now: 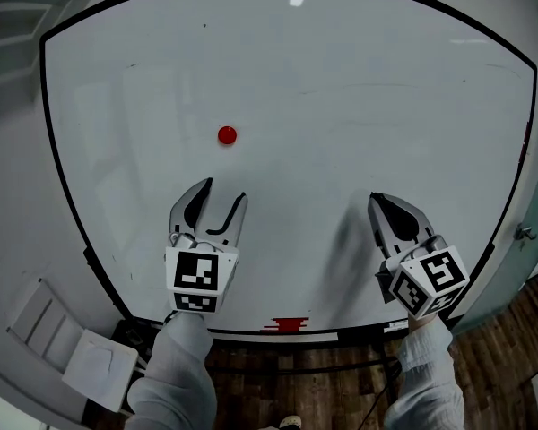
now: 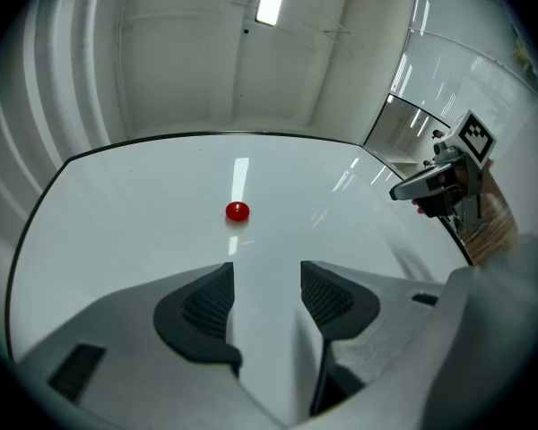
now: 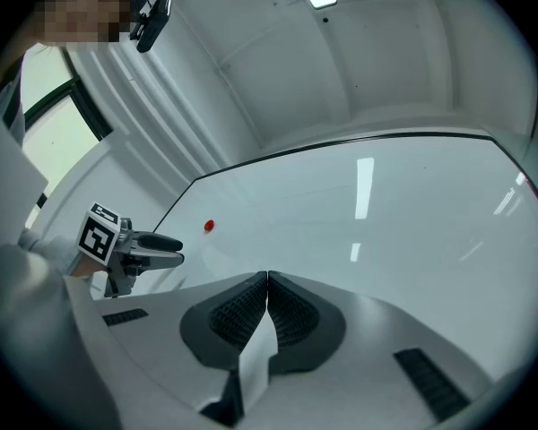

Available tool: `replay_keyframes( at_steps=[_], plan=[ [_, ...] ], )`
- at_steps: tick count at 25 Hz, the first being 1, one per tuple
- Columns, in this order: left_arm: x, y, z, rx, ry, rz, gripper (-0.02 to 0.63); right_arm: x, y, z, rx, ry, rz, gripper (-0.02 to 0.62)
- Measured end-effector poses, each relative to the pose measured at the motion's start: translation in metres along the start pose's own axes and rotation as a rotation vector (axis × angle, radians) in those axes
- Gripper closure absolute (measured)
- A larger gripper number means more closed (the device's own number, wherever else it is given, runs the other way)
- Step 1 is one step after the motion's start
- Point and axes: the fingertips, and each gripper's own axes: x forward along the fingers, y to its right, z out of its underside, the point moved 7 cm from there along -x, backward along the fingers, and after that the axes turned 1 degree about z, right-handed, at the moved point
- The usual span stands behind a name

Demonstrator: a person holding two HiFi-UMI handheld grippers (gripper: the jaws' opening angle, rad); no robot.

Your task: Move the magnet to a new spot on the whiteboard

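Note:
A small round red magnet [image 1: 227, 135] sticks to the whiteboard [image 1: 359, 97], left of the board's middle. My left gripper [image 1: 224, 191] hovers just below it, apart from it, with its jaws open and nothing between them. In the left gripper view the magnet [image 2: 238, 211] lies ahead of the open gripper [image 2: 266, 276], slightly left of the gap. My right gripper [image 1: 377, 199] hangs over the board's lower right, shut with nothing held. In the right gripper view the closed gripper [image 3: 267, 280] points across bare board, and the magnet [image 3: 209, 226] shows far off to the left.
A black frame [image 1: 58, 164] runs round the board. A red item [image 1: 287, 325] sits at the bottom edge. A white boxy object [image 1: 90, 365] stands at lower left, over wood floor [image 1: 507, 374].

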Motion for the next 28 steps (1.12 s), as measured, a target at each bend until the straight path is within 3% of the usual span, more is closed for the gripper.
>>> replay_keyframes(
  at_steps=[12,17,28],
  plan=[
    [-0.049,0.032,0.019,-0.082,-0.037,0.078,0.398,-0.043,-0.039,0.021,0.041,-0.082,0.023,0.569],
    [-0.076,0.044,0.018,-0.122,-0.001,0.127,0.414,-0.066,-0.061,0.02,0.05,-0.095,0.025,0.569],
    [-0.133,0.07,0.033,-0.254,-0.049,0.192,0.542,-0.117,-0.1,0.028,0.1,-0.158,0.038,0.569]
  ],
)
